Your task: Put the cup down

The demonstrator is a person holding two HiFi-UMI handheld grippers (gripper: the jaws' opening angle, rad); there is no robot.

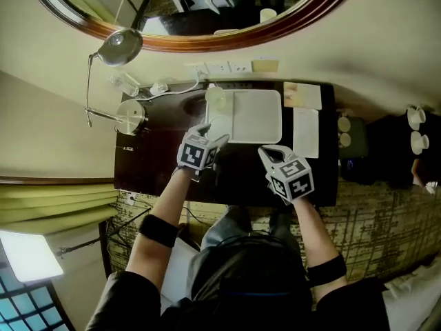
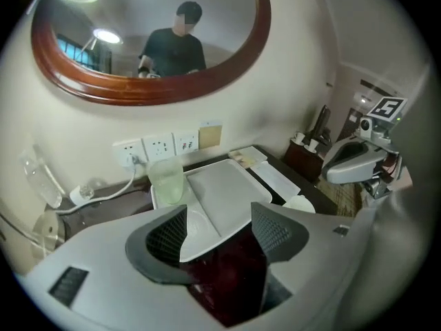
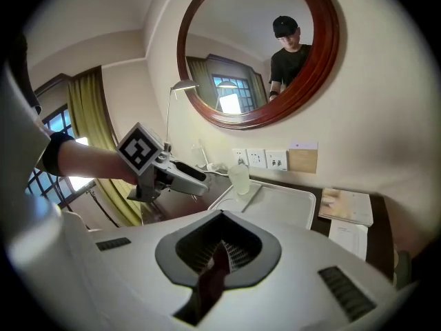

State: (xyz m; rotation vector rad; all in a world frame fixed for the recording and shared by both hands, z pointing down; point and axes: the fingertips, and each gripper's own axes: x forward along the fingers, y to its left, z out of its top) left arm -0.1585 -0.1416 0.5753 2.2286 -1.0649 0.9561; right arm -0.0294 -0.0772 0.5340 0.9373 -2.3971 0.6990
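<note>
Left gripper (image 2: 219, 211), ribbed dark pads (image 2: 167, 240) parted, nothing between them; just ahead stands the frosted, translucent cup (image 2: 166, 180), upright in a corner of the smooth white rectangular tray (image 2: 224, 188). Right gripper (image 3: 222, 248) is pinched closed, empty.

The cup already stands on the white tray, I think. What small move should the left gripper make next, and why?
Probably draw the left gripper back a little, away from the tray. The cup stands upright at the tray's far left corner, apart from the jaws, which are open with nothing between them, so the putting down looks done.
</note>
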